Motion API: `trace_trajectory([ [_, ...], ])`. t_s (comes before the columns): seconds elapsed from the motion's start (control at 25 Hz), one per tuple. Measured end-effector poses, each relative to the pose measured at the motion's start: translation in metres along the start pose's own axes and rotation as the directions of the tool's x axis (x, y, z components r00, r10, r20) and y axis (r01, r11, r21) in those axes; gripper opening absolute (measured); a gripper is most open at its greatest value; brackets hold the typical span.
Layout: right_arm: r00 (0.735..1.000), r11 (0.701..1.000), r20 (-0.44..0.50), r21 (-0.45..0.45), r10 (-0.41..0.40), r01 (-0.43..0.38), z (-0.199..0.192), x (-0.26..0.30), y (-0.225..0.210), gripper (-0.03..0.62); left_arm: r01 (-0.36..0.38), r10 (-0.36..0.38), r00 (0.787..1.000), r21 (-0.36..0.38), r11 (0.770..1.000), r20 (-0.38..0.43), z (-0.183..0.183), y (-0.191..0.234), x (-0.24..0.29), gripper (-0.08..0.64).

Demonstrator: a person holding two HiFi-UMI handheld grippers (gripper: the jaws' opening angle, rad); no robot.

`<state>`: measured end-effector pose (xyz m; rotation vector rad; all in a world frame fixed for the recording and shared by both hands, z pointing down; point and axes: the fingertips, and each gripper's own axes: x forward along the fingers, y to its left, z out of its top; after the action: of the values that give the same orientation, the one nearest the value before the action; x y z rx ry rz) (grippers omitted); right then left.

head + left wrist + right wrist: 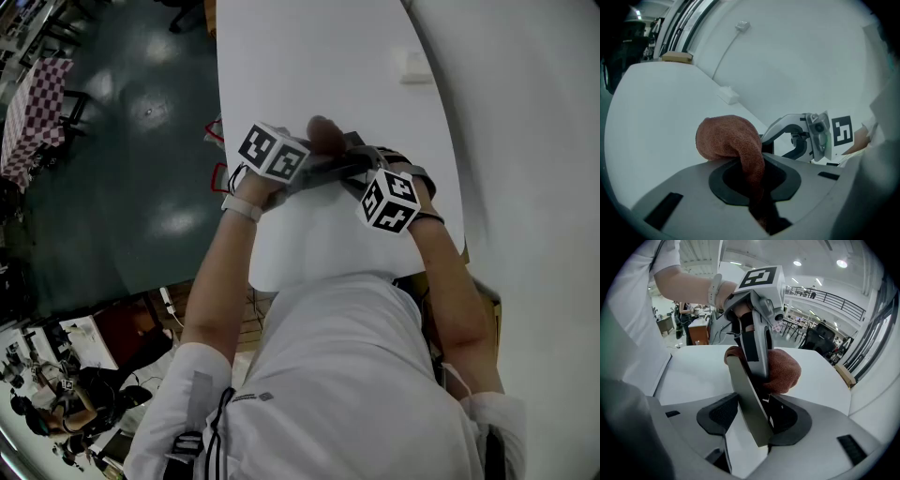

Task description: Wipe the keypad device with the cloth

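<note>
A reddish-brown cloth (733, 140) bulges out of my left gripper (754, 180), which is shut on it. In the right gripper view a thin grey slab, the keypad device (747, 399), stands tilted and edge-on between the jaws of my right gripper (752, 420), which is shut on it. The cloth (785, 369) presses against the device's far end, with the left gripper's body (757, 319) right behind it. From the head view both grippers meet above the white table (309, 56), and the cloth (325, 134) shows between the two marker cubes. The device's keys are hidden.
A small white box (412, 66) lies on the far part of the table. A cardboard box (677, 56) sits at the table's far end. A curved white wall (525, 141) runs along the right; dark floor (122, 141) lies to the left.
</note>
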<state>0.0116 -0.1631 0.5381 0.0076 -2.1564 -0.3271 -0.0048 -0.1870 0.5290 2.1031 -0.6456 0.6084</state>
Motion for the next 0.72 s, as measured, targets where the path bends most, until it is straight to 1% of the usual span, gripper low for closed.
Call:
trace_trajectory([
  [0.16, 1.0, 1.0, 0.001, -0.003, -0.002, 0.002, 0.001, -0.002, 0.0, 0.207, -0.004, 0.004, 1.0, -0.019, 1.0, -0.007, 0.002, 0.003, 0.001, 0.051],
  [0.28, 1.0, 1.0, 0.001, -0.002, -0.001, 0.001, 0.001, 0.0, 0.001, 0.207, -0.047, 0.047, 0.999, -0.02, 0.999, -0.015, 0.001, 0.013, 0.006, 0.051],
  [0.44, 1.0, 1.0, 0.004, -0.001, -0.001, 0.001, 0.0, -0.001, 0.002, 0.207, -0.068, 0.067, 0.997, -0.025, 0.997, -0.03, 0.001, 0.022, 0.01, 0.051],
  [0.6, 1.0, 1.0, 0.004, 0.0, -0.002, 0.002, 0.001, 0.0, 0.001, 0.207, -0.124, 0.122, 0.992, -0.025, 0.992, -0.04, 0.001, 0.041, 0.015, 0.051],
  [0.72, 1.0, 1.0, 0.004, -0.001, -0.004, 0.004, 0.002, 0.0, 0.001, 0.207, -0.132, 0.13, 0.99, -0.035, 0.991, -0.05, 0.001, 0.05, 0.017, 0.051],
])
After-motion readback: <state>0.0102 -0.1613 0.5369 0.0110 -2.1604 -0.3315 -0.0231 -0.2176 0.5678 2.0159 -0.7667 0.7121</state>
